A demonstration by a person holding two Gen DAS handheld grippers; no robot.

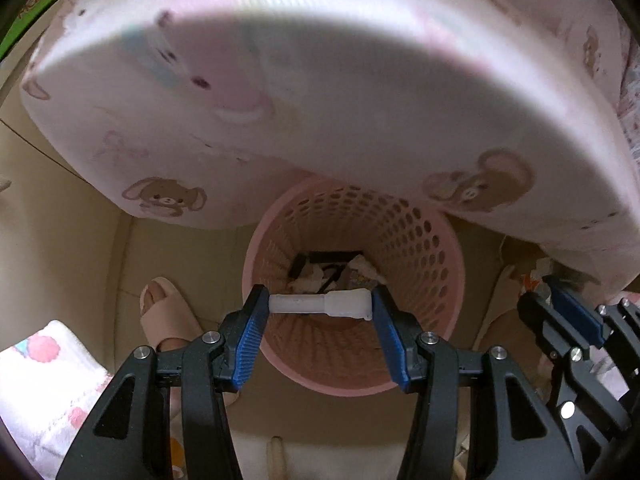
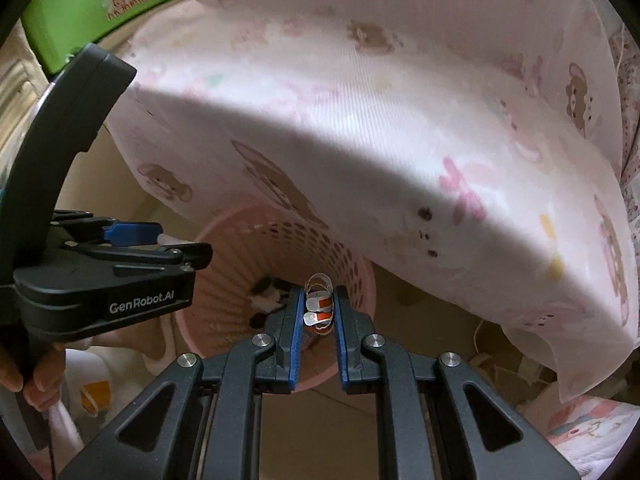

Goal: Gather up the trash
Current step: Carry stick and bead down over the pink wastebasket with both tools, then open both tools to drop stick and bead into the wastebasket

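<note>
A pink perforated trash basket (image 1: 416, 240) stands on the floor under the edge of a bed; it also shows in the right wrist view (image 2: 240, 240). Paper scraps and dark bits (image 1: 332, 270) lie at its bottom. My left gripper (image 1: 320, 304) is shut on a white plastic tube (image 1: 316, 304), held crosswise by its ends above the basket mouth. My right gripper (image 2: 319, 312) is shut on a crumpled white and orange wrapper (image 2: 318, 306), above the basket's right rim. The left gripper (image 2: 160, 244) shows at the left of the right wrist view.
A mattress with a pink bear-print sheet (image 1: 320, 80) overhangs the basket from above. A foot in a pink slipper (image 1: 164, 312) stands left of the basket. A patterned towel (image 1: 44, 380) lies at lower left. A green box (image 2: 100, 4) sits beyond the bed.
</note>
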